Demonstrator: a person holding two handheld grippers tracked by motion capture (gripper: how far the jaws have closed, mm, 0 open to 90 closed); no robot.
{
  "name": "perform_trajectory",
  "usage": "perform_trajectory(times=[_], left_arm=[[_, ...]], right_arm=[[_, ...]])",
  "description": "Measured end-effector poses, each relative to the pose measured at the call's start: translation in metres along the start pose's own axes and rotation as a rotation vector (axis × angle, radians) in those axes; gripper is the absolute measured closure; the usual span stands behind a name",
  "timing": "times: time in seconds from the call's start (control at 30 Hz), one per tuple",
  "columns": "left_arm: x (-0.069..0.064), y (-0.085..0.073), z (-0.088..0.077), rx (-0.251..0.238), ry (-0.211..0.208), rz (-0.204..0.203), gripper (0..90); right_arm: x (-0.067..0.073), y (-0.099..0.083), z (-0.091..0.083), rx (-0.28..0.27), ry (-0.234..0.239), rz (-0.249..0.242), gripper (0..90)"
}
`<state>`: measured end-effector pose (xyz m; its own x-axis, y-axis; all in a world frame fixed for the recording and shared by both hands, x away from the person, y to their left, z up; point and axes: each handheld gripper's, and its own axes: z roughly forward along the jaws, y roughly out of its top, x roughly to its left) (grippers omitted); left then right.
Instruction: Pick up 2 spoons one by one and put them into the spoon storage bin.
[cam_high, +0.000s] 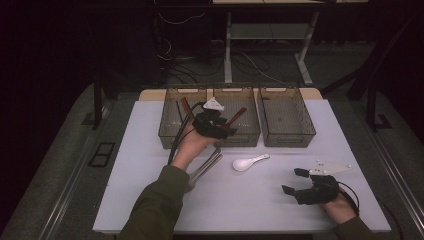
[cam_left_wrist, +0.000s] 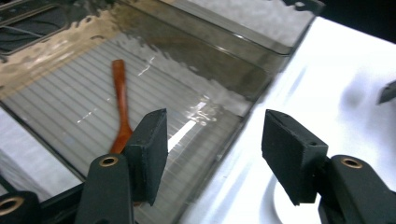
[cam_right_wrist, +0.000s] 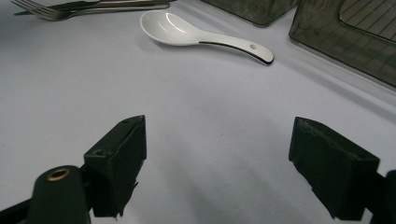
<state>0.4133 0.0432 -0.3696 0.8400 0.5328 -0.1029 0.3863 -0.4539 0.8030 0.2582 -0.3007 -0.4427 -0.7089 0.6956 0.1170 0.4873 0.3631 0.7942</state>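
Table (cam_high: 150, 150) white, in dark room with cables on floor behind. Three smoky plastic bins (cam_high: 286, 117) along far edge. Wooden spoon (cam_left_wrist: 121, 109) lies in middle bin, below left gripper (cam_high: 212, 125), jaws half open, empty. Right gripper (cam_high: 295, 182) wide open, empty, near table's front edge.

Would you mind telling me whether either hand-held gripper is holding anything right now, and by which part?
Nothing is held. The left hand-held gripper is open above the middle bin, the wooden spoon lying free inside; the right hand-held gripper is open.
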Motion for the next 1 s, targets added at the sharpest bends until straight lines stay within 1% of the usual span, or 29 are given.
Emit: perform_trajectory(times=[0.13, 0.17, 0.27, 0.4, 0.53, 0.57, 0.63, 0.73, 0.87, 0.9, 1.0], left_arm=[[-0.008, -0.006, -0.003, -0.014, -0.018, 0.008, 35.3], [-0.01, -0.008, -0.004, -0.009, -0.023, 0.019, 34.8], [-0.016, -0.012, -0.004, -0.027, -0.033, 0.015, 33.1], [-0.023, -0.017, -0.005, -0.025, -0.043, 0.034, 32.3], [-0.029, -0.025, -0.005, -0.037, -0.059, 0.033, 31.6], [-0.031, -0.028, -0.004, -0.042, -0.065, 0.021, 31.4], [-0.034, -0.034, -0.002, -0.055, -0.071, 0.024, 31.0], [-0.037, -0.04, 0.002, -0.023, -0.077, 0.039, 29.0], [-0.039, -0.045, 0.008, -0.005, -0.082, 0.046, 28.6], [-0.04, -0.046, 0.01, -0.002, -0.083, 0.04, 28.5], [-0.042, -0.048, 0.015, 0.012, -0.087, 0.039, 28.5]], right_arm=[[0.0, 0.0, 0.0, 0.002, 0.0, 0.001, 18.9], [0.0, 0.0, 0.0, 0.003, 0.0, 0.002, 18.9], [0.0, 0.0, 0.0, 0.004, 0.0, 0.002, 18.9], [0.0, 0.0, 0.001, 0.005, -0.003, 0.003, 18.9], [0.0, 0.0, 0.001, 0.008, -0.004, 0.004, 18.9], [0.0, 0.0, 0.001, 0.007, -0.004, 0.003, 18.8], [-0.001, -0.001, 0.001, 0.008, -0.005, 0.004, 18.8], [-0.001, 0.0, 0.001, 0.009, -0.008, 0.006, 18.9], [-0.001, 0.0, 0.001, 0.009, -0.01, 0.004, 18.9], [-0.001, 0.0, 0.001, 0.009, -0.009, 0.004, 18.9], [-0.001, 0.0, 0.001, 0.01, -0.007, 0.003, 18.9]])
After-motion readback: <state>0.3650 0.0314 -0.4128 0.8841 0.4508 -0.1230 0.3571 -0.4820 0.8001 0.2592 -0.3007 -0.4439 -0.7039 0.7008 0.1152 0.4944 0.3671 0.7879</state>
